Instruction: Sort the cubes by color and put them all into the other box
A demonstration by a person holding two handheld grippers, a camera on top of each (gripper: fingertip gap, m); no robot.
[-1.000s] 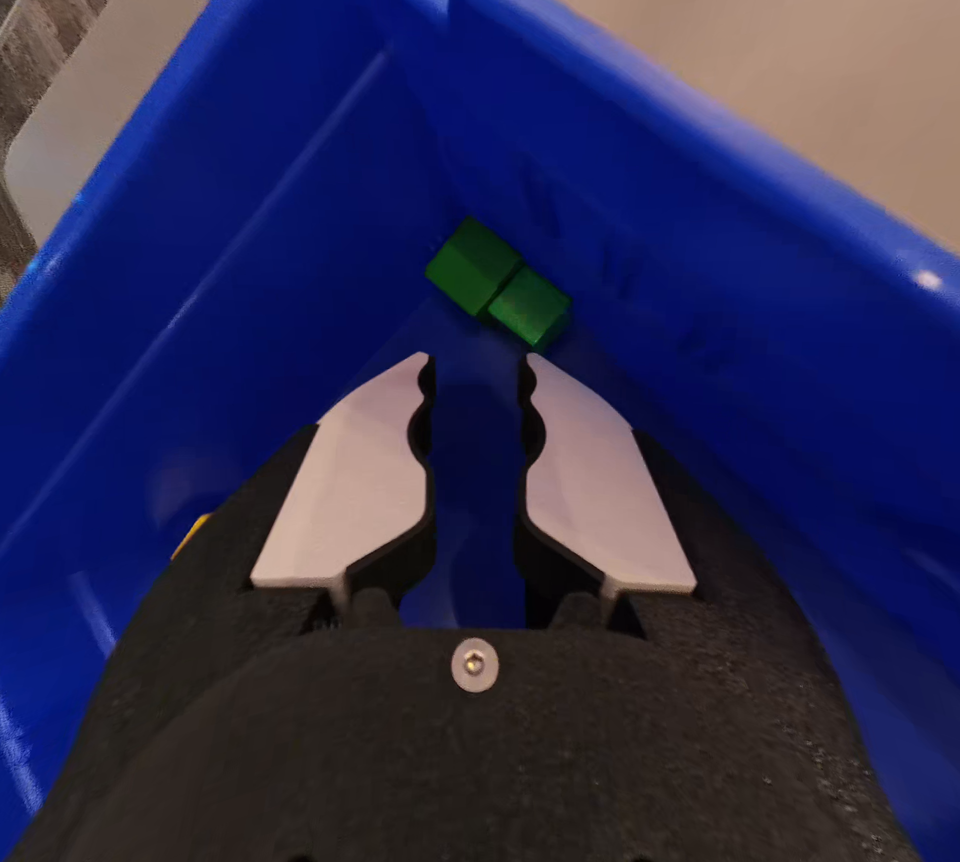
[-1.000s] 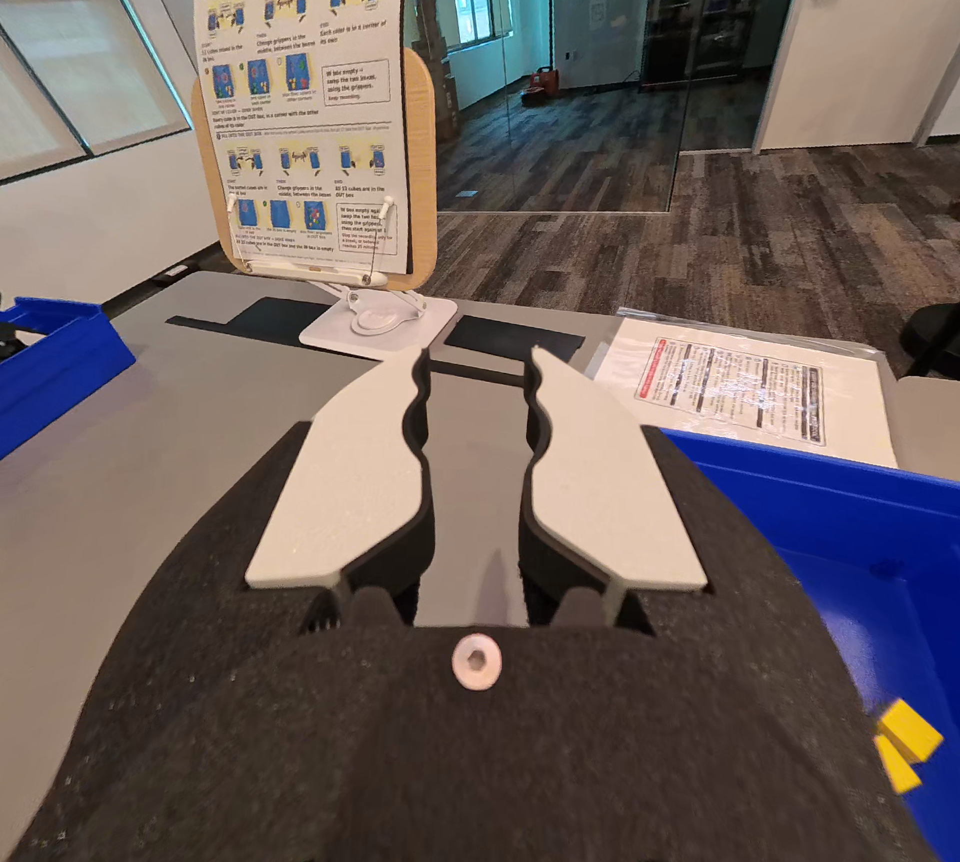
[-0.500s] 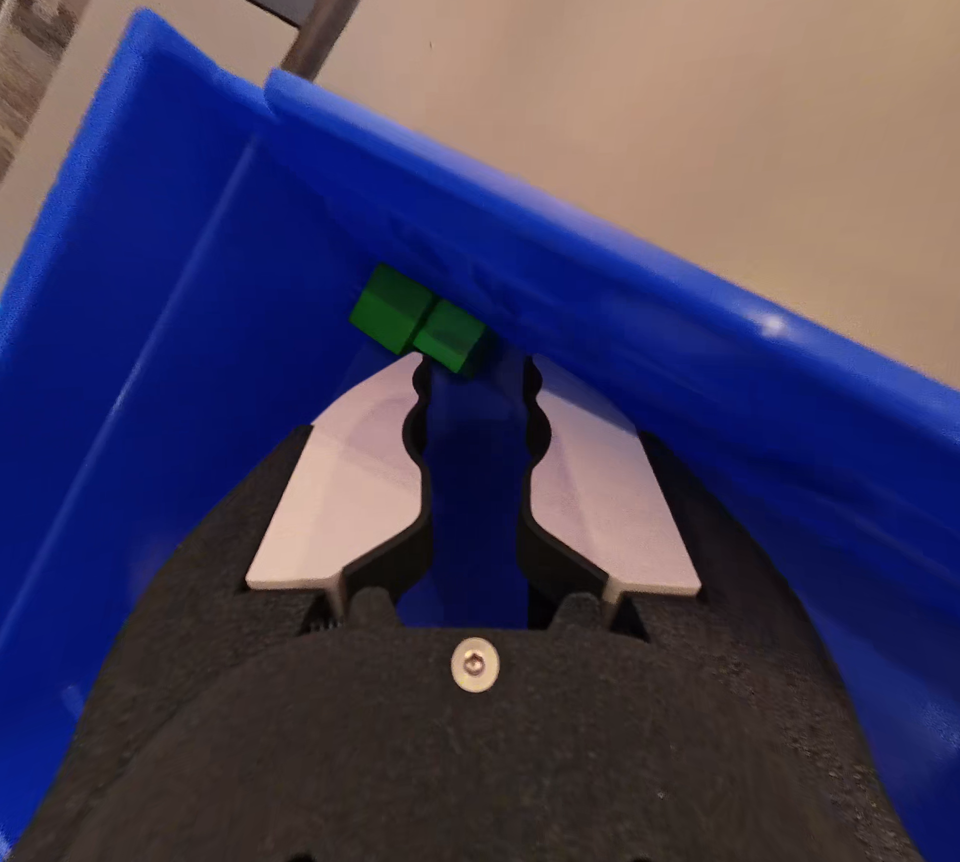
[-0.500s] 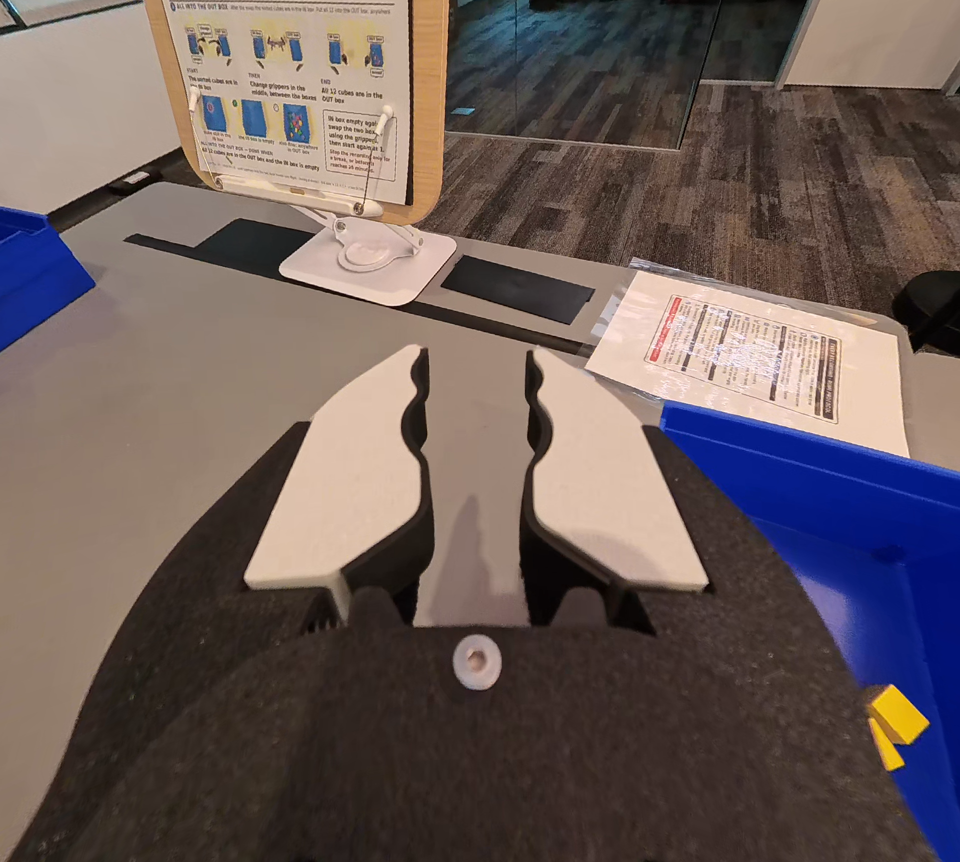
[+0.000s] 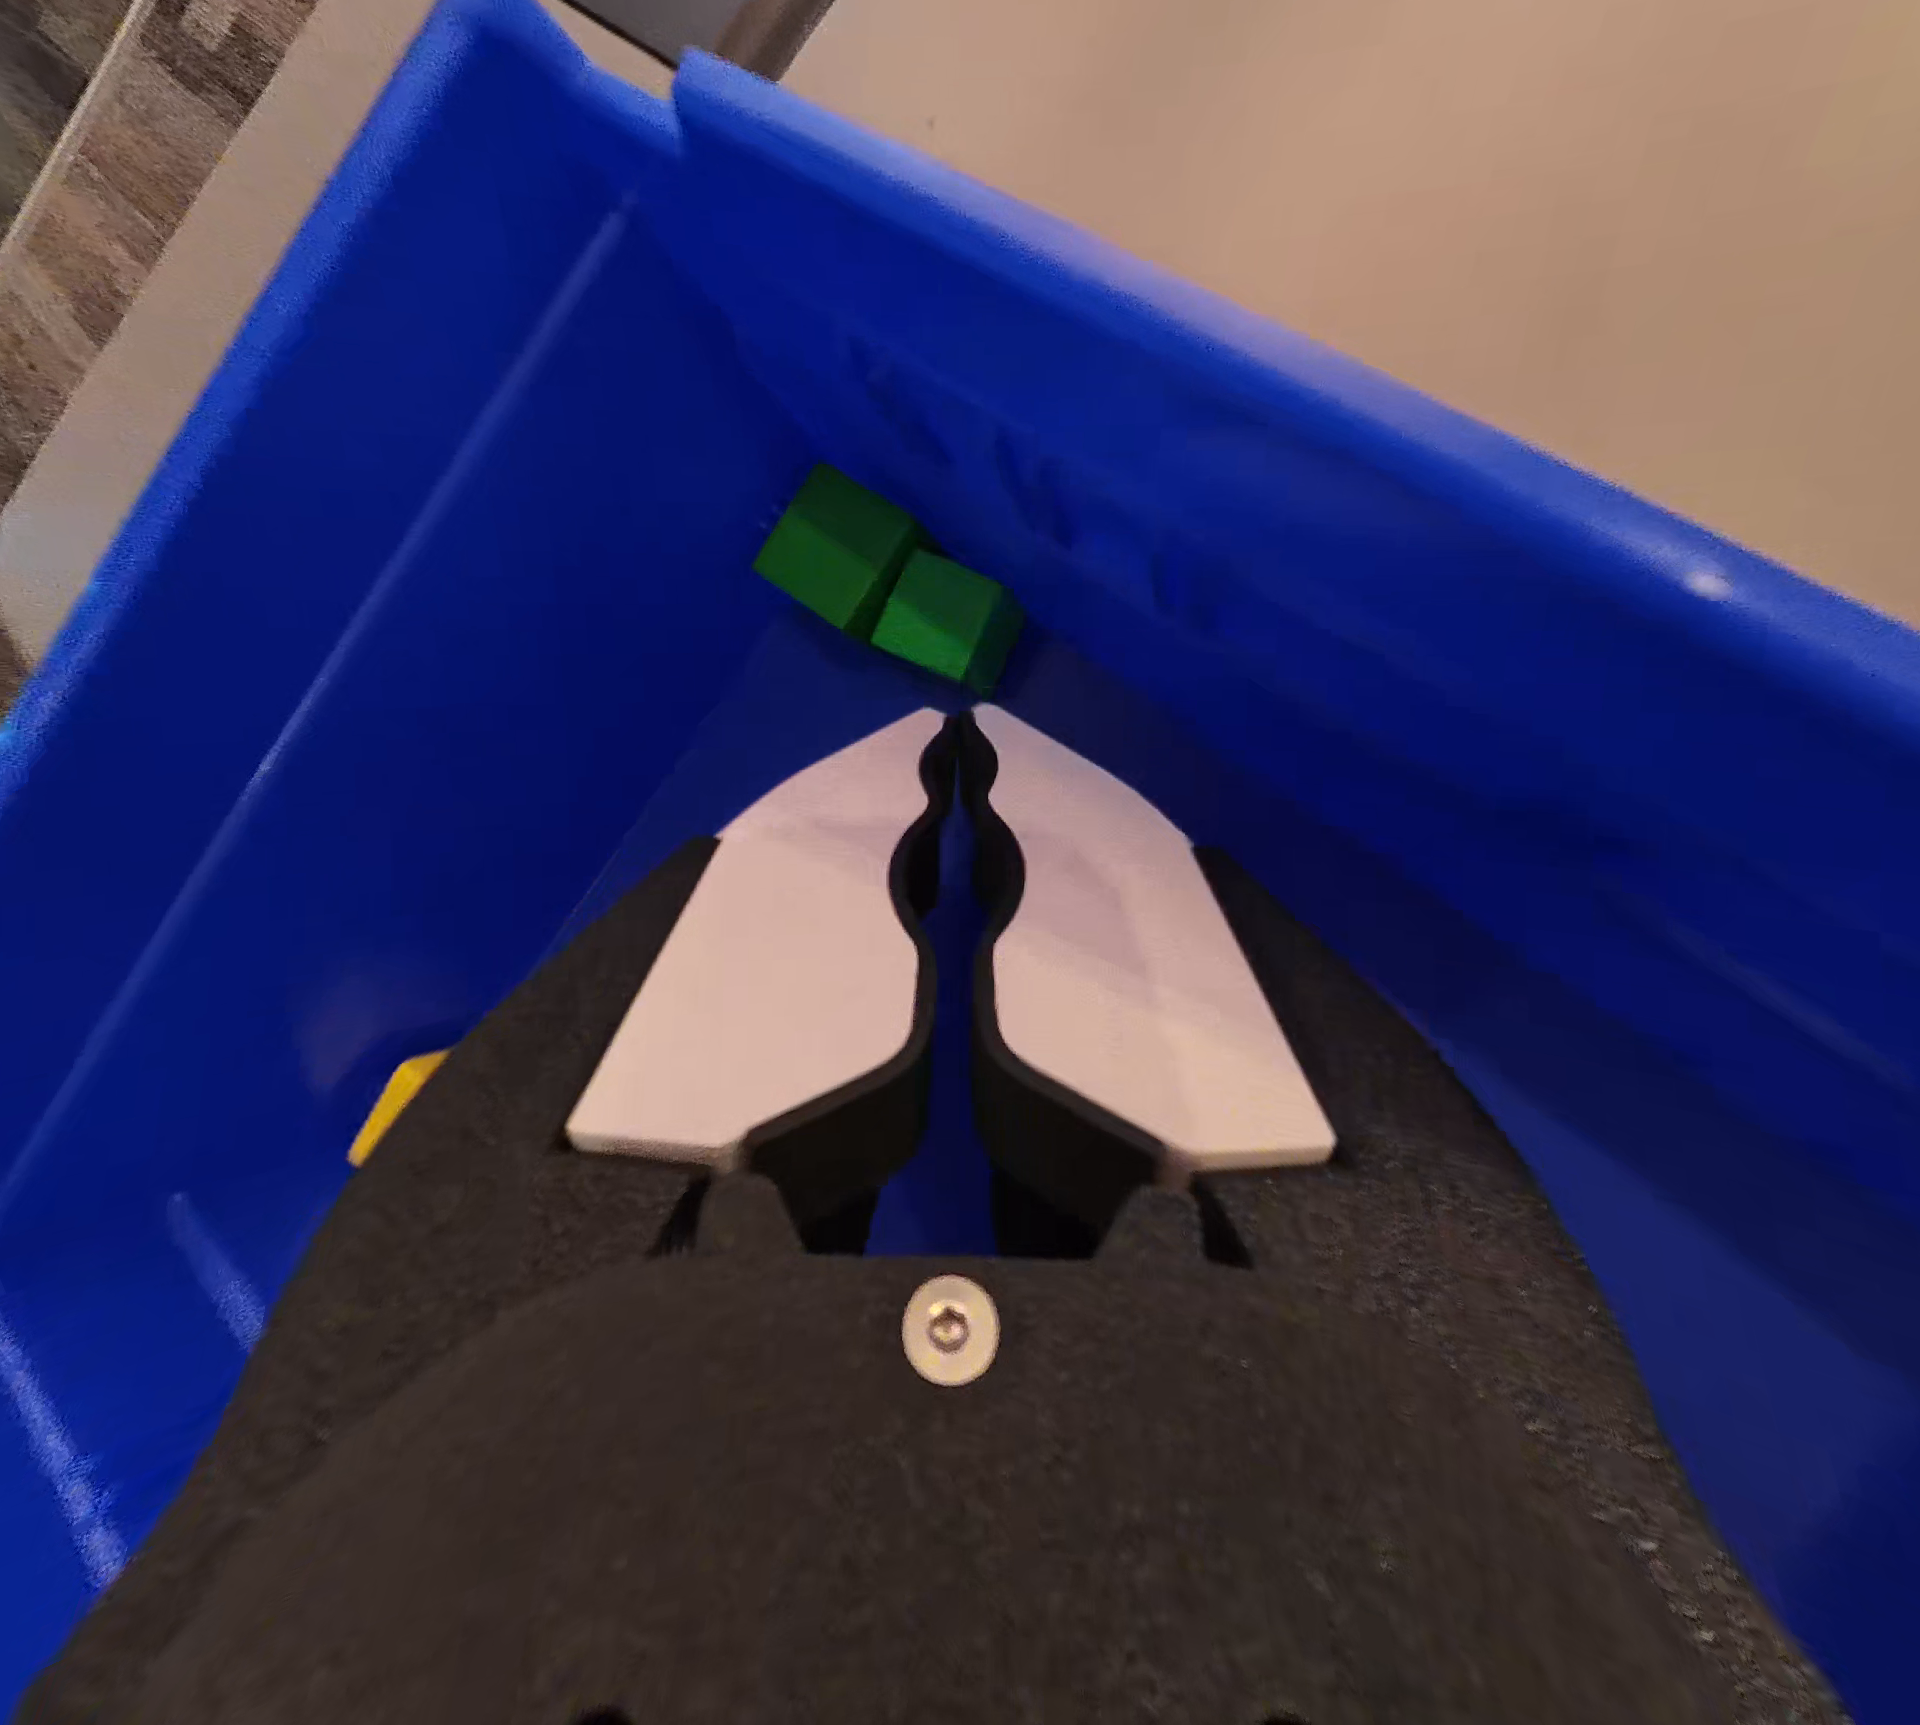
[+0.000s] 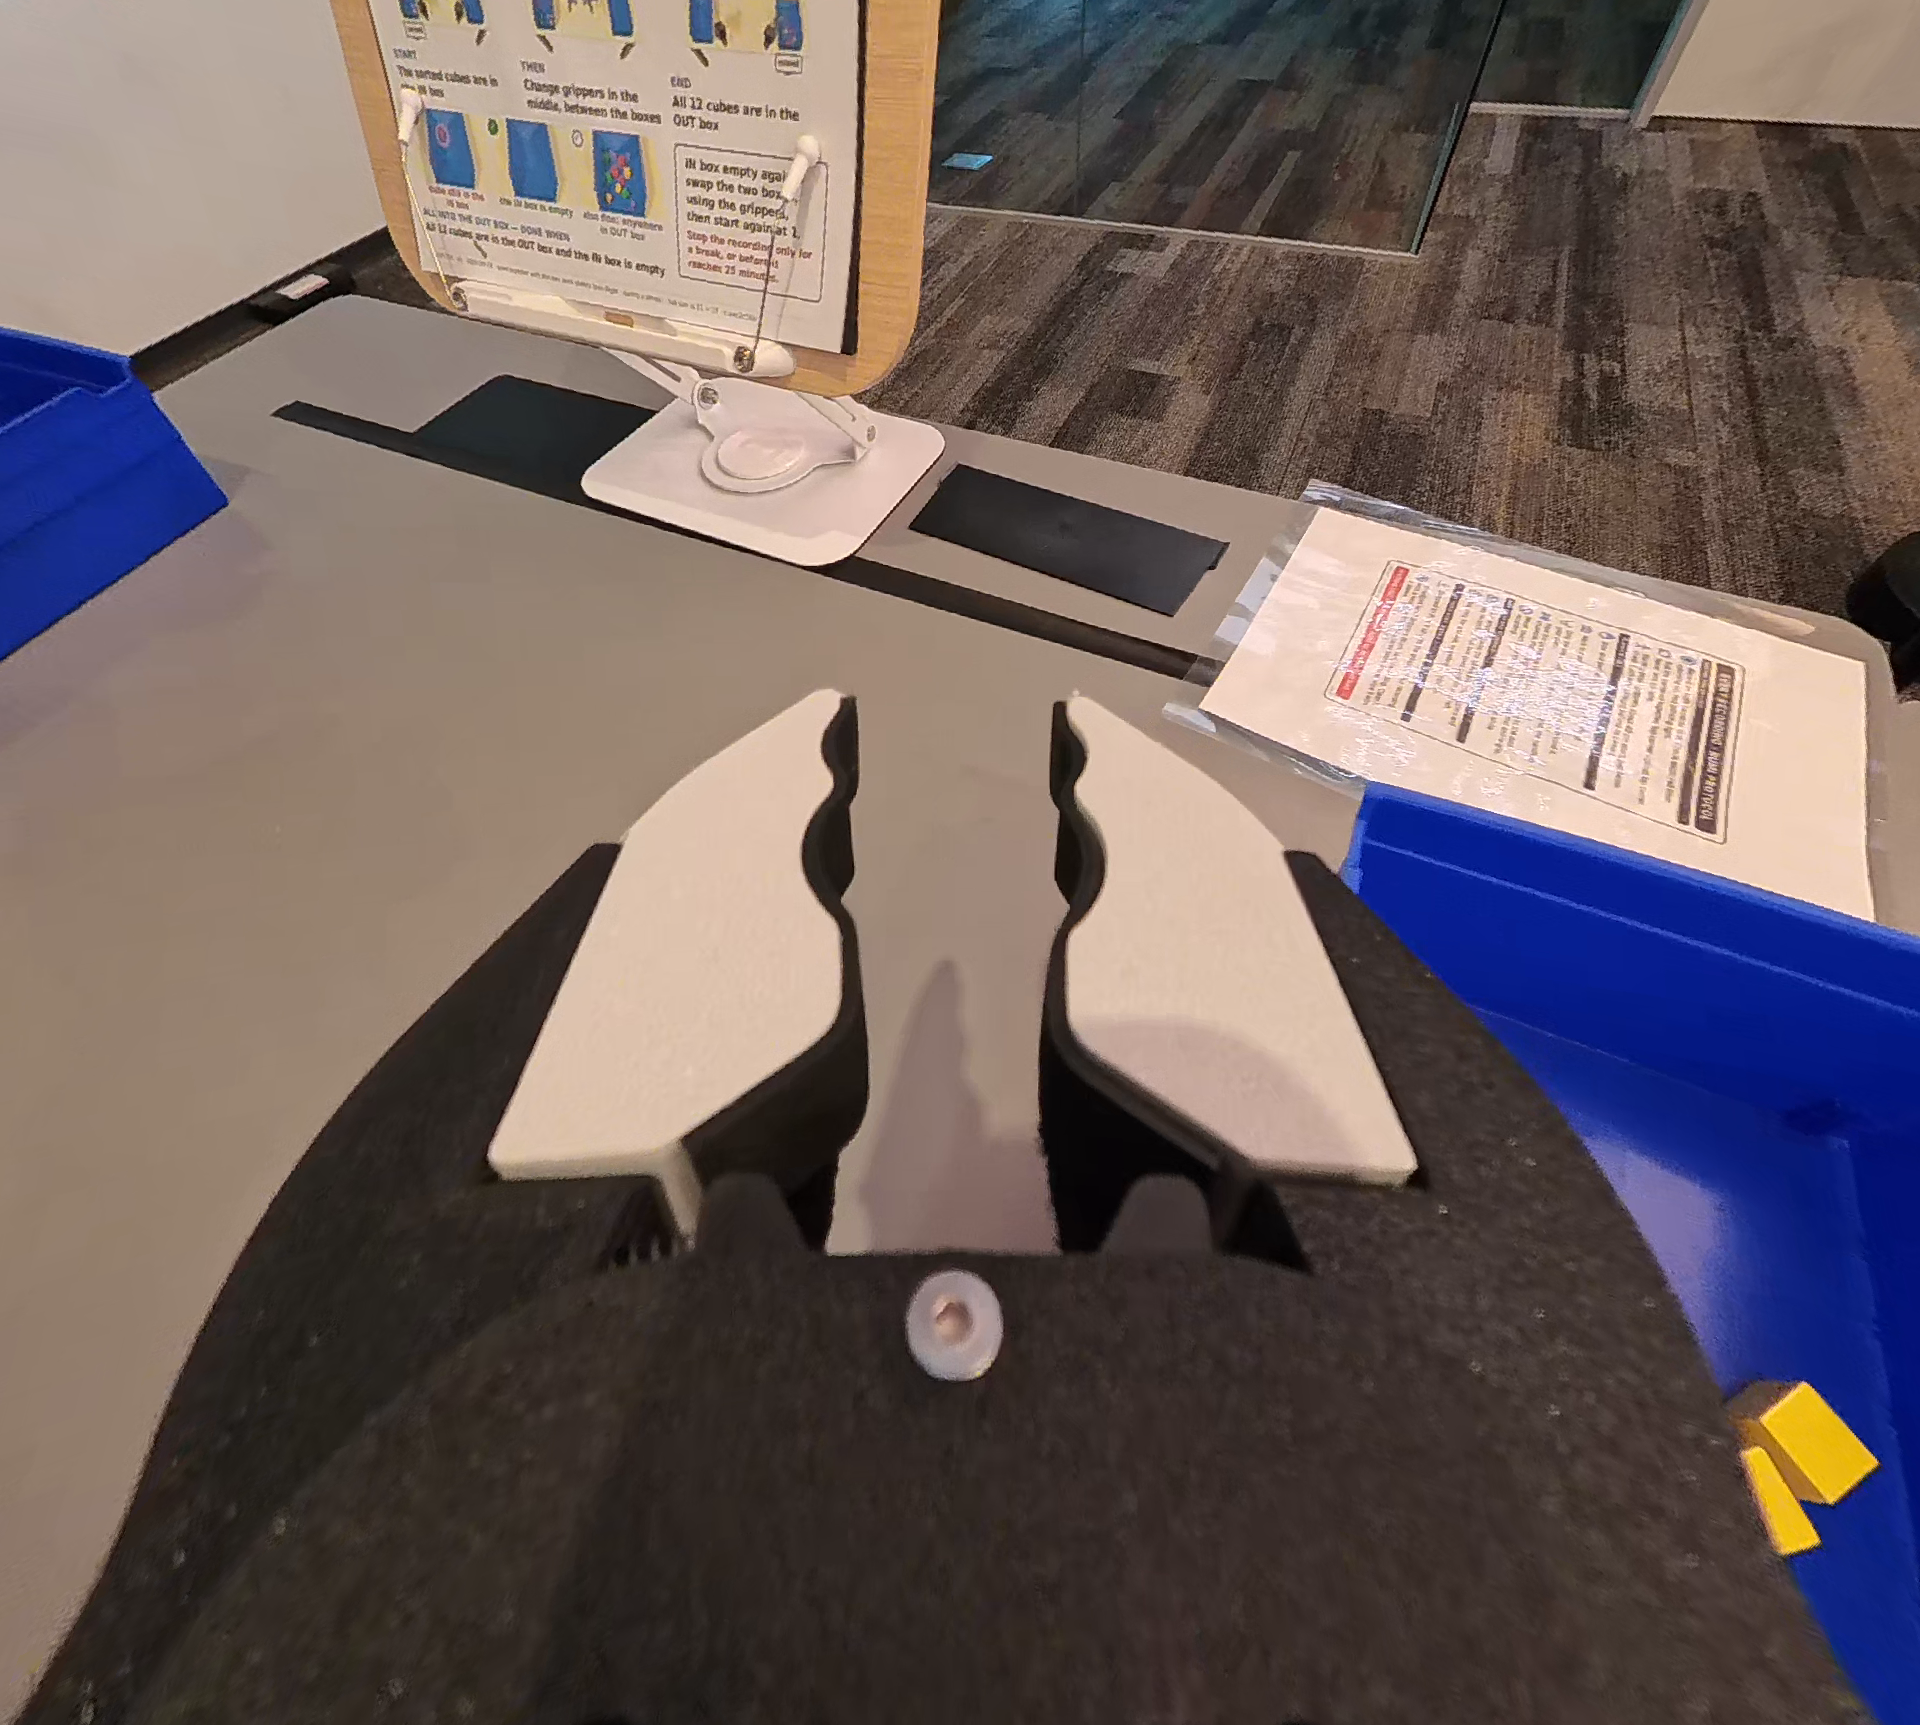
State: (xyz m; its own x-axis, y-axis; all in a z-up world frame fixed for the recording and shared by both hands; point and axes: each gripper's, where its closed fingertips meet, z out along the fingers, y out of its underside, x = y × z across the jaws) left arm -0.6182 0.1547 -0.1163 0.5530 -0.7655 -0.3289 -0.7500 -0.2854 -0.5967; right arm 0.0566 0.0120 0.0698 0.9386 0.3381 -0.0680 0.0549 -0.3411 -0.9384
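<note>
In the left wrist view, two green cubes (image 5: 888, 584) sit side by side in the far corner of a blue box (image 5: 1351, 480). My left gripper (image 5: 954, 719) is inside that box, shut with nothing between its pads, its tips just short of the nearer green cube. A yellow cube (image 5: 400, 1104) shows partly at the left, behind the gripper body. In the right wrist view, my right gripper (image 6: 956, 719) is open and empty above the grey table (image 6: 364, 740). A second blue box (image 6: 1662, 1000) at the right holds yellow cubes (image 6: 1803, 1457).
An instruction board on a white stand (image 6: 665, 117) stands at the back of the table. A sheet in a plastic sleeve (image 6: 1558, 688) lies behind the right box. Another blue box (image 6: 73, 470) shows at the far left of the right wrist view.
My left gripper's pads came together on air in front of the green cubes, which stayed in the corner. The right gripper stayed open and tilted down toward the table.
</note>
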